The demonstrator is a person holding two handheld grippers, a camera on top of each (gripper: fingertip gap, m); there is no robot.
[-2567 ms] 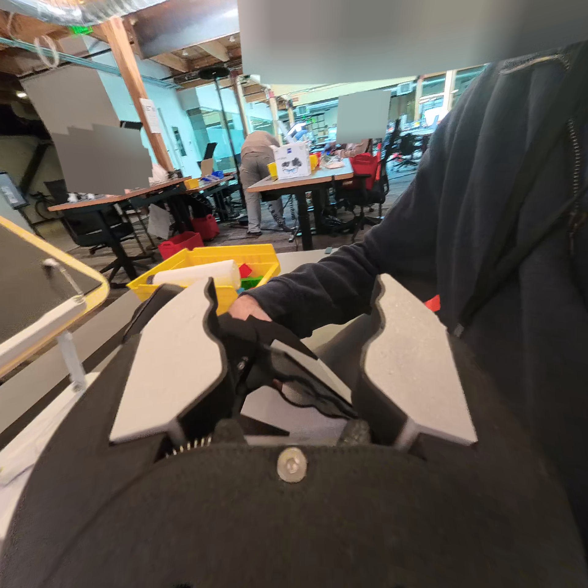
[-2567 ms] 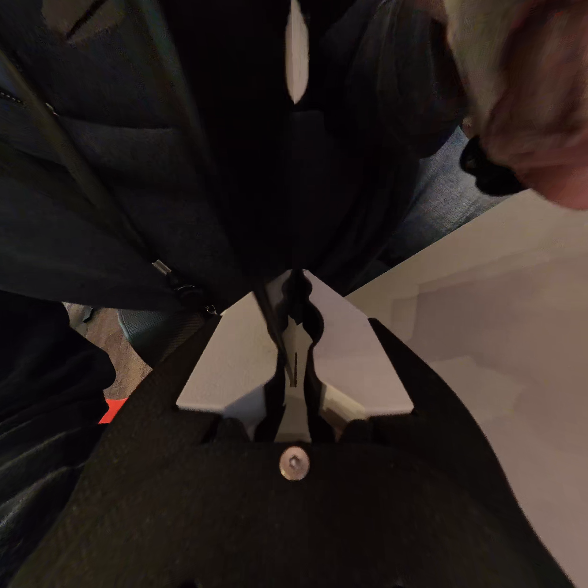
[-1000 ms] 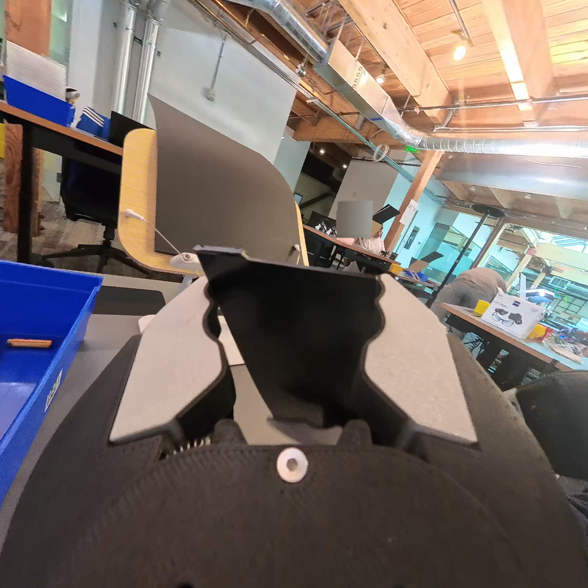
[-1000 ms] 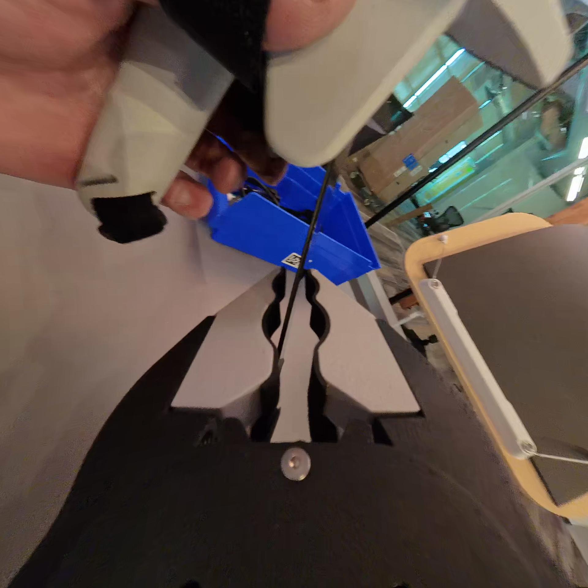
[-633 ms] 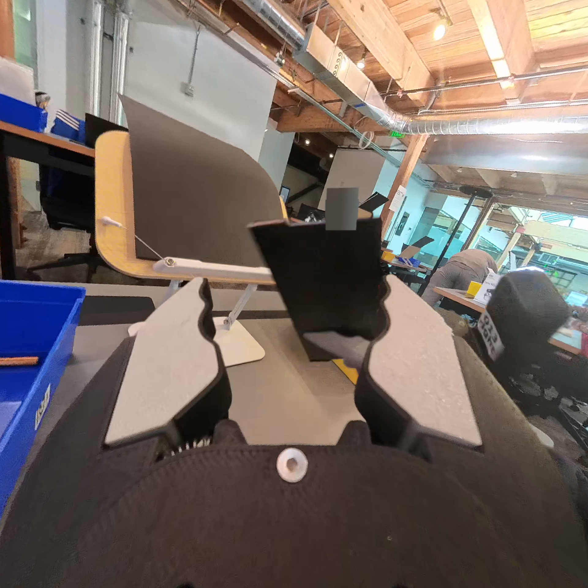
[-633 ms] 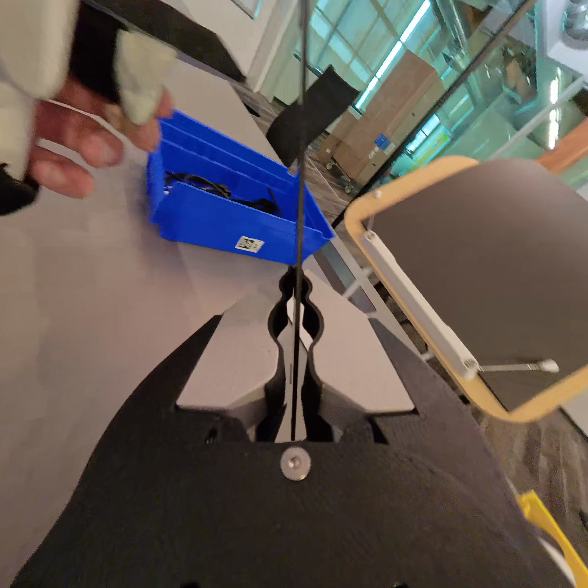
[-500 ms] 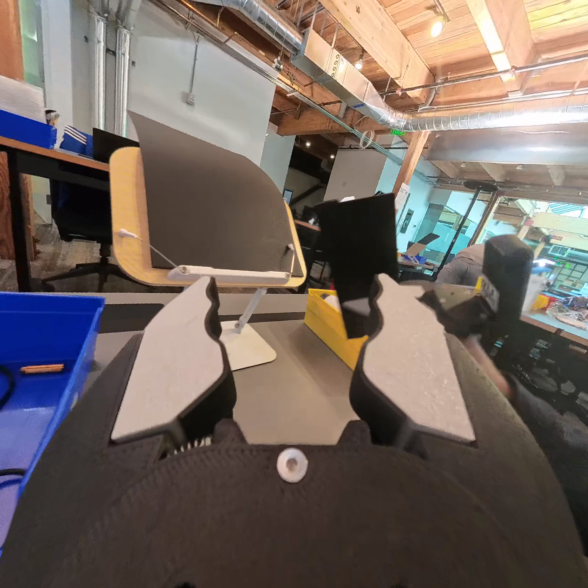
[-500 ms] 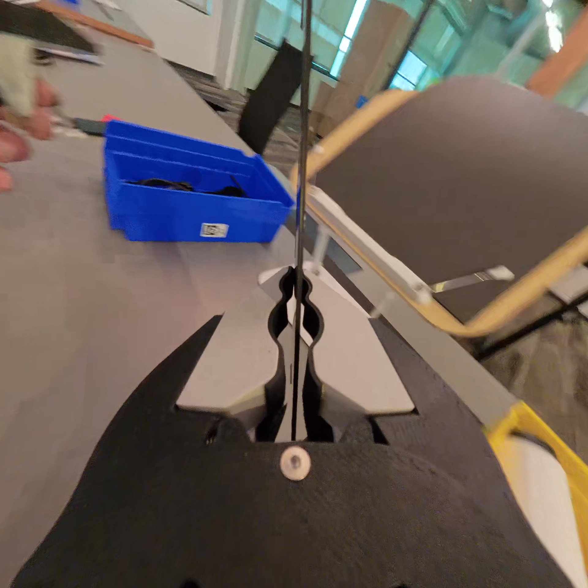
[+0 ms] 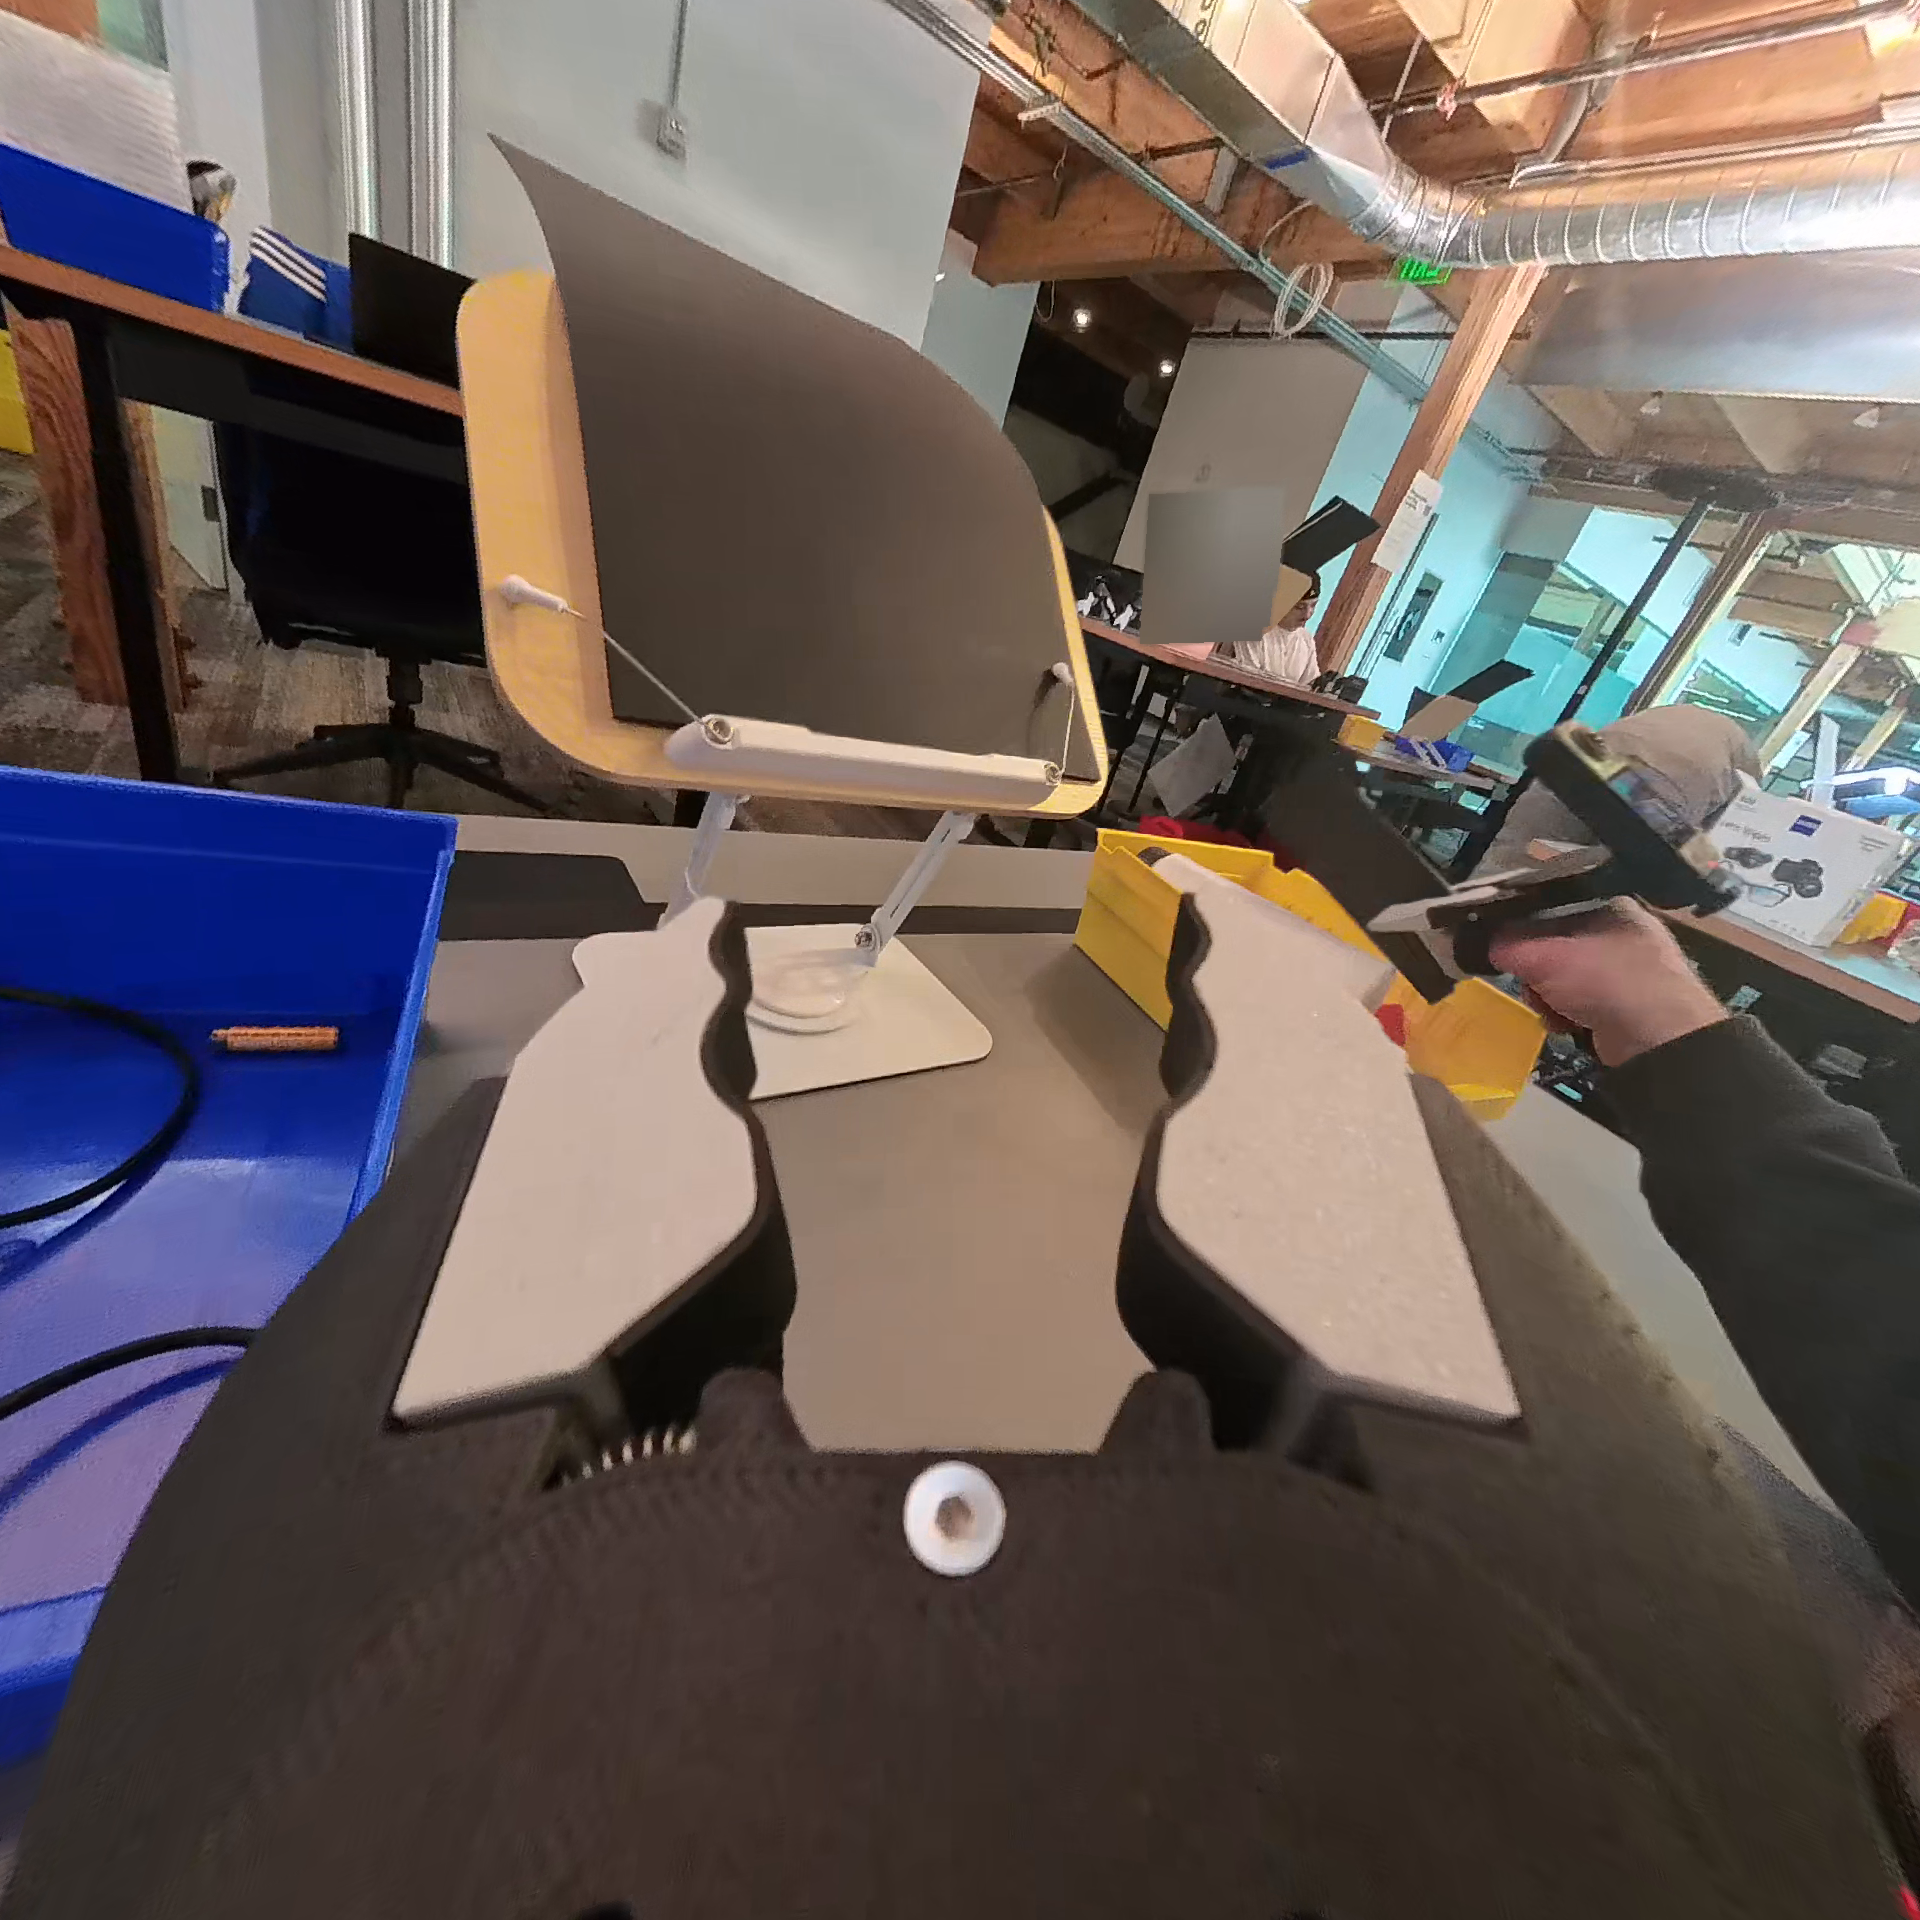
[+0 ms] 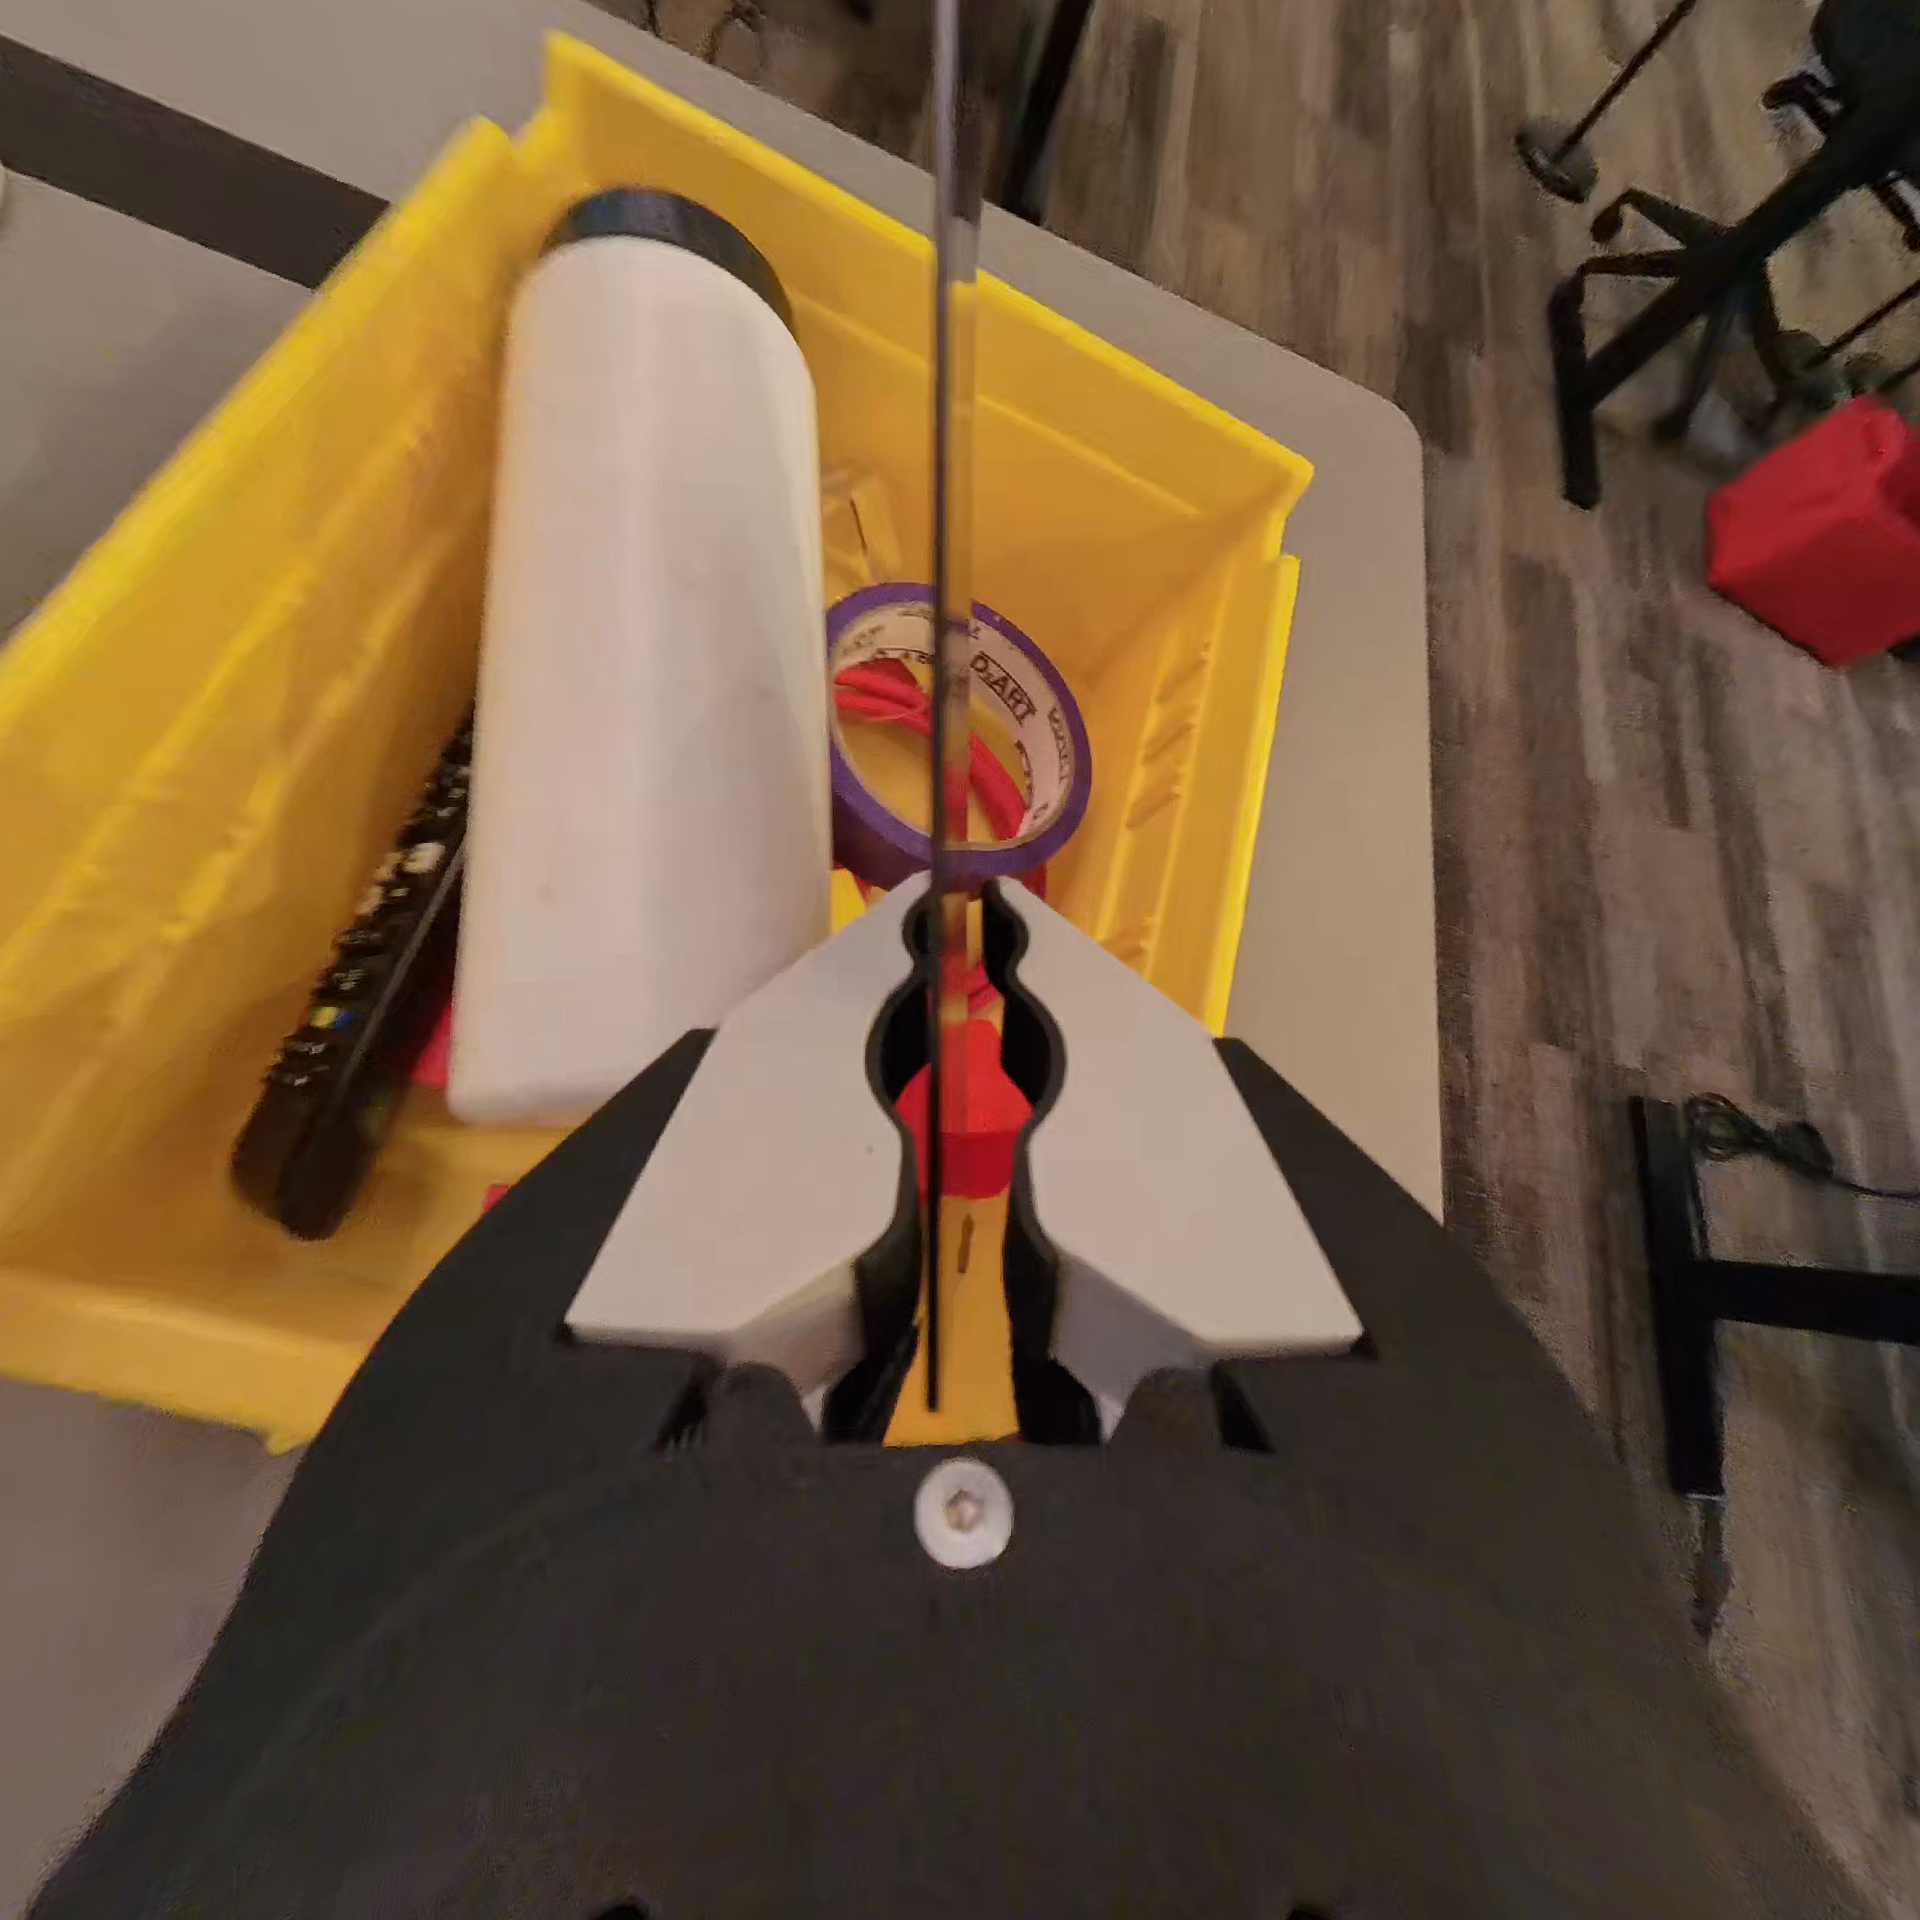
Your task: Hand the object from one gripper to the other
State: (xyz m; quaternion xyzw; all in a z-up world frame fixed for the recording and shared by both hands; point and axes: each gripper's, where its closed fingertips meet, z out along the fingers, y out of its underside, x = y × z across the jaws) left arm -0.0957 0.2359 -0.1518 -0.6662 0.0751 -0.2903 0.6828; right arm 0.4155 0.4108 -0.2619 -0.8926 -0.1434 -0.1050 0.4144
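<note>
The right gripper (image 10: 954, 914) has its two pale grey fingers (image 10: 790, 1132) pressed onto a thin flat black sheet (image 10: 940, 623), seen edge-on as a dark line that runs from deep between the fingers, out past the tips and up beyond the top of the right wrist view. Below and past those tips sits a yellow plastic bin (image 10: 187, 790) on a grey table (image 10: 1340, 623). Inside it lie a tall white bottle with a black cap (image 10: 644, 644), a roll of purple tape (image 10: 961, 727) just beside the bottle, a black remote control (image 10: 343, 997) along the bottle's other side, and red pieces (image 10: 961, 1122) partly hidden behind the fingers. Beyond the table edge a wood-patterned floor (image 10: 1621, 727) shows, with a red box (image 10: 1818, 540) on it. The left gripper (image 9: 951, 925) has its pale grey fingers (image 9: 592, 1164) spread wide apart with nothing between them, only bare table surface. Past its tips stands a wooden-edged board with a dark curved sheet on a white stand (image 9: 790, 520). A blue plastic bin (image 9: 208, 935) holding a black cable (image 9: 125, 1101) lies to the left. To the right, well apart, a hand in a dark sleeve (image 9: 1600, 987) holds the other gripper over the yellow bin.
</note>
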